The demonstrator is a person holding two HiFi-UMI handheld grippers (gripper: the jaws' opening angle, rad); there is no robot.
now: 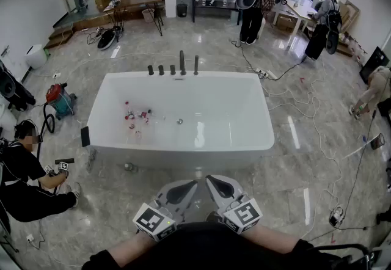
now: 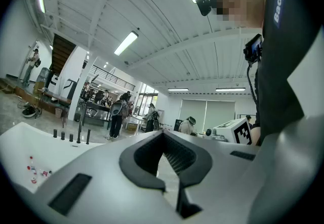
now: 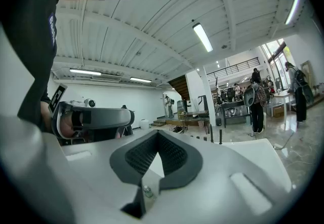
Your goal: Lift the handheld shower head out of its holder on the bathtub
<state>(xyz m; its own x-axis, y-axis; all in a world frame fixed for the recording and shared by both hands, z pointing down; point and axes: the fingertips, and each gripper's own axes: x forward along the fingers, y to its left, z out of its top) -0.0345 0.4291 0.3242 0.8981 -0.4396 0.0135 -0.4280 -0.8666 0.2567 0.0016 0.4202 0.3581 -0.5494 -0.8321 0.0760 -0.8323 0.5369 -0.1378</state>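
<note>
A white bathtub (image 1: 183,151) stands in the middle of the marble floor. A row of dark fittings (image 1: 173,68) rises from its far rim. The slim upright post at the row's right end looks like the handheld shower head (image 1: 196,65), seated in its holder. From the left gripper view the fittings (image 2: 71,137) show small and far off. My left gripper (image 1: 193,184) and right gripper (image 1: 209,179) are close to my body, short of the tub's near rim. Both are level and shut on nothing, as their own views show for the left gripper (image 2: 163,132) and the right gripper (image 3: 158,132).
Small bottles (image 1: 137,118) lie on the tub floor at the left, near the drain (image 1: 179,121). A person (image 1: 23,172) crouches on the floor at the left by a red vacuum (image 1: 58,98). Cables (image 1: 317,140) trail across the floor on the right. People stand at the back.
</note>
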